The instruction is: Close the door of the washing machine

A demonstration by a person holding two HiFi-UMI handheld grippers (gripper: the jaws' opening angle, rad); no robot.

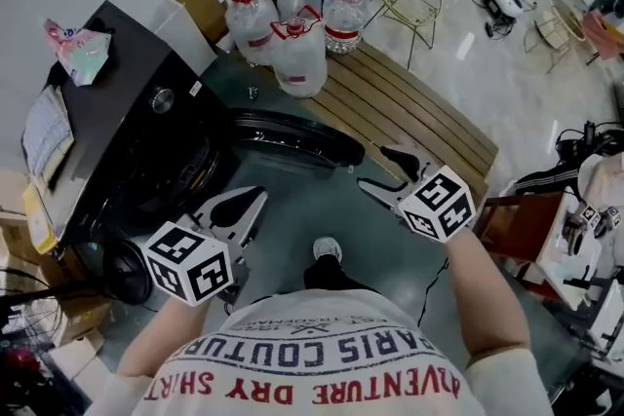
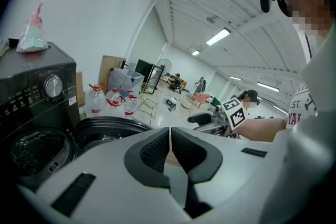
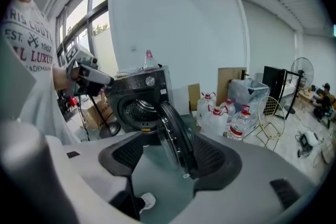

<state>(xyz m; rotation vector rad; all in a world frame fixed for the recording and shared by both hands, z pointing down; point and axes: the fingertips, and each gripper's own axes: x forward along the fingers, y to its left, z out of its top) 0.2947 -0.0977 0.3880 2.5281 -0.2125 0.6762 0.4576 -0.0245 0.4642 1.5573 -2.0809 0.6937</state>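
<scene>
Chiefly a risk: the door (image 1: 292, 136) hangs swung wide from the washing machine (image 1: 127, 112), so a glancing push off its rounded rim could slip and leave it unlatched.
Door's place: just ahead of the right hand-held gripper (image 1: 388, 169), with its free edge lined up between the jaws and unclamped.
Right hand-held gripper: jaws spread wide, gripping nothing.
Left hand-held gripper (image 1: 249, 205): jaws pressed together, empty, near the machine's front.
</scene>
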